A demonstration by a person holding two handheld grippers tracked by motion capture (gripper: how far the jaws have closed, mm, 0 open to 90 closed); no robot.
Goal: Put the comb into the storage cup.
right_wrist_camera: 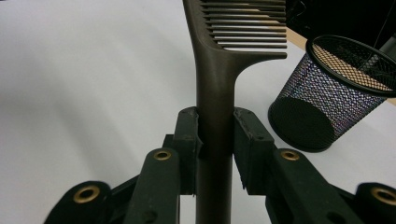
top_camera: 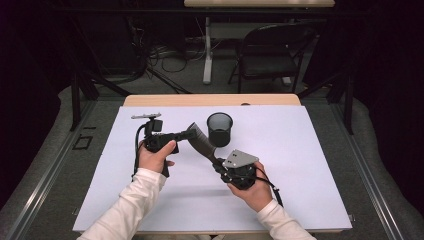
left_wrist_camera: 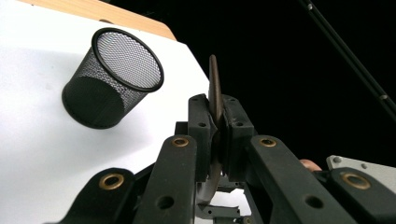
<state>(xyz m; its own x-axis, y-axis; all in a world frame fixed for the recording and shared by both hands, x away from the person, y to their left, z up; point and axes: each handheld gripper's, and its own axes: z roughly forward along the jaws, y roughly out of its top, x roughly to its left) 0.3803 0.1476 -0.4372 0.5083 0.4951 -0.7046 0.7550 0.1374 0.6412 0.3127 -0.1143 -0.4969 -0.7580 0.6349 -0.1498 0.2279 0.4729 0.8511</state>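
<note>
High view shows a dark comb held up over the white mat, between two hands. The left gripper pinches the toothed end of the comb. The right gripper grips the handle end. So the comb runs slantwise, from the left hand down toward the right hand.

A black mesh cup stands upright on the mat, just behind the comb and nearer the far edge of the desk. Its open mouth faces up. The cup is close to the middle of the comb, a bit nearer the right hand.

Left gripper view shows the comb edge-on, squeezed tight between the two black pads. The cup sits off to the side.

Right gripper view shows the handle clamped between the pads, with the teeth pointing toward the cup.

The comb likely has to tip upright to go into the cup, so one hand must let go. The mat has lots of open room on all sides.
</note>
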